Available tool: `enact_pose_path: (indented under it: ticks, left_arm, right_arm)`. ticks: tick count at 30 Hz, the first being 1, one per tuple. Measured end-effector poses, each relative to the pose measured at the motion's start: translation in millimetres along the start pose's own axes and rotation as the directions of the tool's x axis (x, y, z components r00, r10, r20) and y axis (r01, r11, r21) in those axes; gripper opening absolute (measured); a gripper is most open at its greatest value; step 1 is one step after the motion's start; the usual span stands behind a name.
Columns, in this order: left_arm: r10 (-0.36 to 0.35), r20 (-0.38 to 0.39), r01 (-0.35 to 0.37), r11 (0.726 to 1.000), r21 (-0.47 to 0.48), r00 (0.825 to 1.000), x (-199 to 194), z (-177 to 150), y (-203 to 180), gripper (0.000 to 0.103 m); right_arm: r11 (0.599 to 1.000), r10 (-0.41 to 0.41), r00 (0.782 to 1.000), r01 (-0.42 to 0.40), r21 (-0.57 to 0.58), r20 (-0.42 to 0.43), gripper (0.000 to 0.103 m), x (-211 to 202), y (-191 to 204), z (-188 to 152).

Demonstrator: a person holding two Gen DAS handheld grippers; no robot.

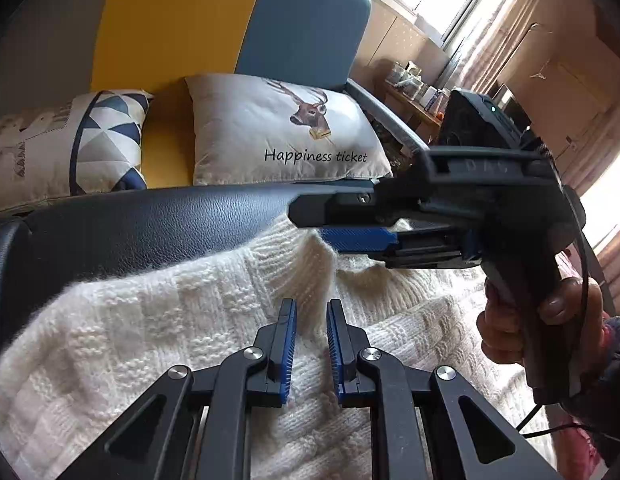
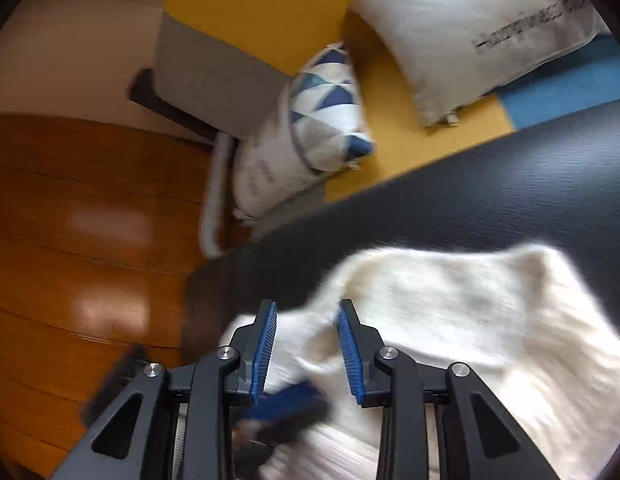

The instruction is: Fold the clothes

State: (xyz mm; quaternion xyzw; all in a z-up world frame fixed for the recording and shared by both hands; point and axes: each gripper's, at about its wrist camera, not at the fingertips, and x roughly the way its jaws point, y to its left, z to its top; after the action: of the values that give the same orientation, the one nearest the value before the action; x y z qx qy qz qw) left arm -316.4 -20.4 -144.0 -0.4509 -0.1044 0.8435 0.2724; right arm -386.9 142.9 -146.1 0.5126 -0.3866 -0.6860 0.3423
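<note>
The left hand-held gripper [image 1: 311, 312] hovers over a cream knitted sweater [image 1: 149, 340] with its blue-padded jaws a narrow gap apart and nothing pinched between them. The right hand-held gripper [image 1: 342, 226] reaches in sideways from the right, a hand [image 1: 542, 320] around its grip; its fingers lie at the sweater's ribbed collar, and from this side I cannot tell whether they hold the knit. In the right wrist view, blurred, the right hand-held gripper [image 2: 305, 312] has its jaws partly apart with a fold of the knit lying between the pads, not visibly pressed. The sweater lies spread on a black leather-like bench [image 1: 149, 224]. Beyond it stands a yellow and blue sofa [image 1: 181, 20] with a deer cushion [image 1: 269, 132] and a triangle-patterned cushion [image 1: 109, 136]. A wooden floor [image 2: 69, 220] lies beside the bench.
</note>
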Motion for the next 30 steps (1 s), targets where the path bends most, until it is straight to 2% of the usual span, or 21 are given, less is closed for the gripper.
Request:
enact_pose_path:
  ticks: [1,3,4,7,10,12,14,17,21,22,23,24,26,27,29,30]
  left_arm:
    - [-0.025,0.005,0.025,1.000,-0.019,1.000,1.4,-2.6,1.7,0.016]
    - [-0.056,0.010,0.057,0.997,-0.049,0.998,1.3,-3.1,7.3,0.016]
    - [-0.067,0.012,0.067,0.996,-0.063,0.998,0.9,-3.3,10.1,0.016]
    - [-0.066,0.029,0.068,0.994,-0.085,0.997,-5.1,-2.6,12.2,0.016]
    - [-0.125,0.070,0.134,0.982,-0.131,0.990,-13.9,4.0,16.9,0.016]
    - [-0.124,0.074,0.133,0.983,-0.127,0.990,-12.8,12.5,14.1,0.016]
    - [-0.113,0.063,0.119,0.986,-0.114,0.992,-8.0,21.1,10.1,0.016]
    - [-0.011,0.011,0.012,0.991,-0.137,1.000,10.3,28.2,14.1,0.016]
    - [-0.022,0.037,0.029,0.978,-0.205,0.999,13.2,23.3,26.7,0.012]
    - [-0.024,0.041,0.032,0.976,-0.214,0.999,13.7,22.3,28.7,0.011]
    - [-0.022,0.042,0.031,0.976,-0.218,0.999,14.0,21.9,29.4,0.011]
    - [-0.016,0.040,0.025,0.976,-0.215,0.999,15.0,21.9,29.4,0.011]
    - [0.001,0.033,0.006,0.978,-0.207,0.999,15.6,23.6,28.2,0.011]
    - [0.005,0.030,0.002,0.976,-0.219,1.000,13.4,24.6,28.4,0.011]
    - [-0.006,0.045,0.018,0.962,-0.272,0.999,2.2,25.0,30.6,0.013]
    - [-0.014,0.071,0.034,0.955,-0.293,0.997,-8.7,22.9,32.6,0.014]
  right_arm:
    - [1.000,-0.004,1.000,0.004,-0.004,0.000,0.033,6.3,0.6,3.2]
    - [0.997,-0.080,0.997,0.080,-0.008,-0.018,0.033,22.6,-0.7,9.0]
    - [0.994,-0.106,0.994,0.106,-0.005,-0.026,0.024,29.1,-3.5,11.0]
    - [0.995,-0.104,0.994,0.104,-0.002,-0.018,0.022,26.4,-6.8,13.4]
    - [0.993,-0.119,0.993,0.119,-0.002,0.003,0.023,13.7,-6.3,13.2]
    - [0.992,-0.123,0.992,0.123,-0.004,0.022,0.031,3.4,-4.7,11.9]
    - [0.993,-0.118,0.992,0.118,-0.012,0.043,0.031,-8.7,-2.0,9.9]
    - [0.990,-0.133,0.989,0.136,-0.047,0.067,0.031,-31.3,3.9,3.1]
    - [0.968,-0.226,0.974,0.227,-0.110,0.025,0.032,-53.6,1.2,-17.3]
    - [0.954,-0.277,0.961,0.277,-0.118,0.017,0.032,-55.3,-3.0,-21.7]
    - [0.932,-0.344,0.939,0.343,-0.122,0.011,0.031,-54.8,-9.3,-25.5]
    - [0.924,-0.364,0.931,0.364,-0.115,0.020,0.016,-55.9,-16.1,-28.0]
    - [0.948,-0.311,0.950,0.313,-0.050,0.040,0.015,-62.2,-27.4,-27.4]
    - [0.952,-0.303,0.951,0.305,-0.035,0.055,0.015,-65.7,-28.2,-27.7]
    - [0.949,-0.309,0.947,0.313,-0.042,0.091,0.022,-73.7,-21.2,-32.5]
    - [0.949,-0.304,0.946,0.311,-0.057,0.108,0.029,-78.4,-14.7,-37.6]
